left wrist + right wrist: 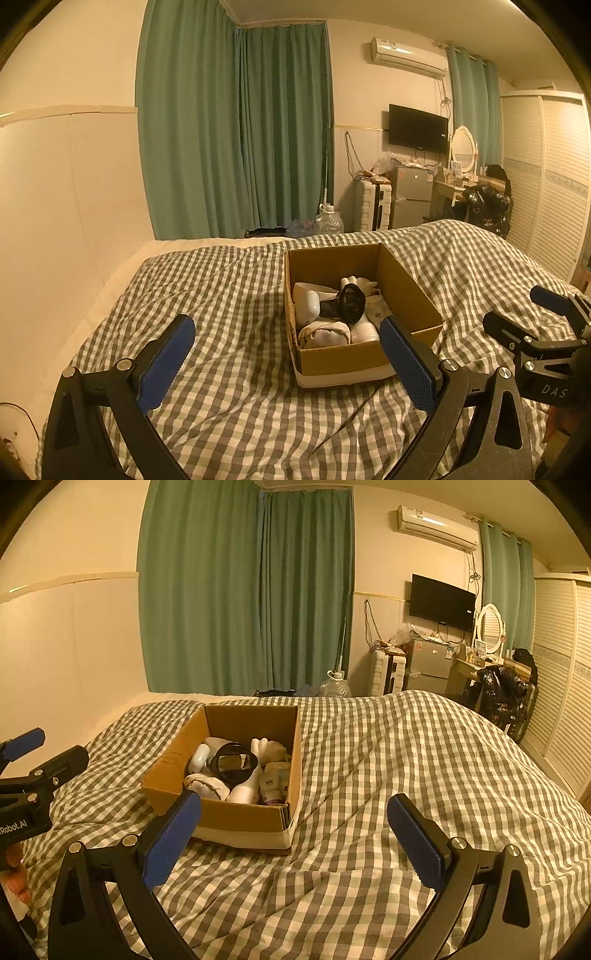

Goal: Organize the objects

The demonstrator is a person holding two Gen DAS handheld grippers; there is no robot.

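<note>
You are seeing "DAS" showing on the right gripper (546, 314) body. The left gripper (22, 753) body is displaying "nRobot.AI", with the start cut off.

Grey-and-white checked bedspread (369, 775), brown cardboard box (236, 720), green curtains (243, 590), blue-padded black jaws.

Black tongs (286, 354) with blue textured pads (168, 363), silver screws, possibly "DAS" lettering.

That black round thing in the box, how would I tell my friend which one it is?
Find the checked blanket on the bed, then the open cardboard box on it. Among the things in the box lies the black round thing, a ring-shaped rim on a dark stem. Everything beside it is white or cream; it alone is black.
</note>
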